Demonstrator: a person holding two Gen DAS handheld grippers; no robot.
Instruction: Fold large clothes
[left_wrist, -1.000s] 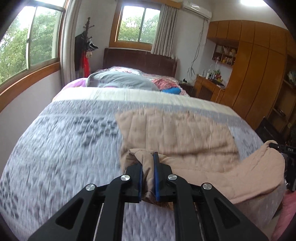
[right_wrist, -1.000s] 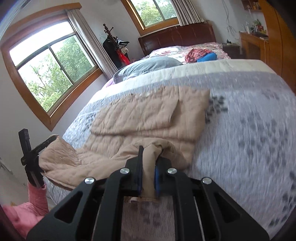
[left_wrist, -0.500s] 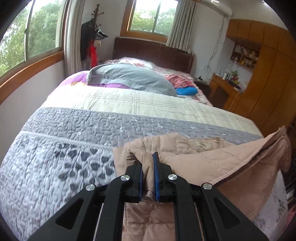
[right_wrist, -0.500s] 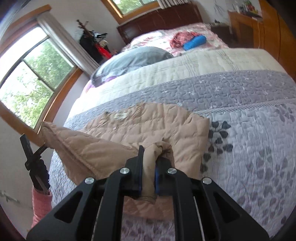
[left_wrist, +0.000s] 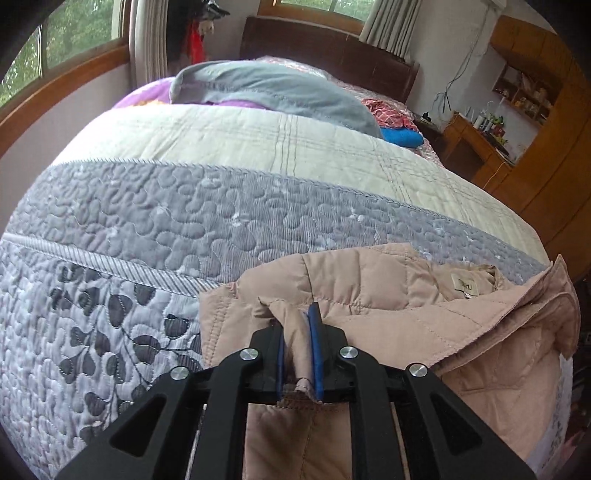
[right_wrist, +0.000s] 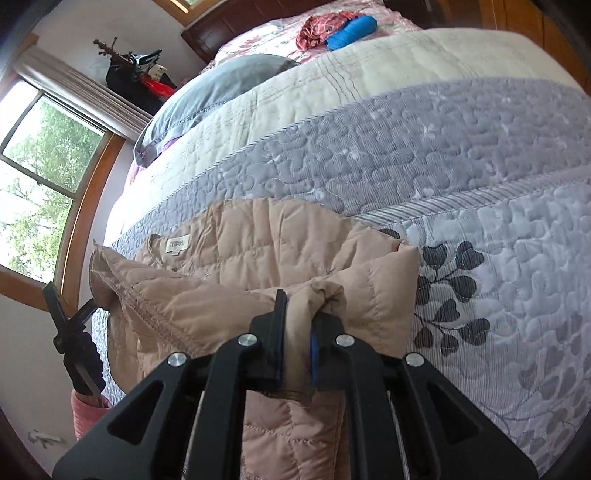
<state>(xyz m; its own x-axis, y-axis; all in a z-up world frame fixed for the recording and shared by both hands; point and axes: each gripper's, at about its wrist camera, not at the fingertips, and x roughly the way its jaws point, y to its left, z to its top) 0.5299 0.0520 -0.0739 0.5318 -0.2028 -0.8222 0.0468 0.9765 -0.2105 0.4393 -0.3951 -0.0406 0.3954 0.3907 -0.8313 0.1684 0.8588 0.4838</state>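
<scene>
A beige quilted jacket (left_wrist: 369, 280) lies on the bed's quilt (left_wrist: 147, 221), its collar label (left_wrist: 464, 285) facing up. My left gripper (left_wrist: 297, 317) pinches a fold of the jacket's edge between its blue pads while its jaws are opening slightly. In the right wrist view the same jacket (right_wrist: 258, 236) is doubled over, and my right gripper (right_wrist: 299, 314) is shut on another bunch of its edge. The lifted edge spans between both grippers above the lower layer. The left gripper (right_wrist: 70, 332) shows at the far left, held by a gloved hand with a pink sleeve (right_wrist: 86, 410).
A grey pillow (left_wrist: 277, 88) and a blue bundle (left_wrist: 400, 136) lie near the dark headboard. Wooden cabinets (left_wrist: 546, 147) stand to the right of the bed, and windows (right_wrist: 37, 166) run along its left side. Patterned quilt spreads left and right of the jacket.
Both grippers have carried the jacket's edge forward and lower over the bed, folding it over the lower layer toward the collar. The collar label has come into view.
</scene>
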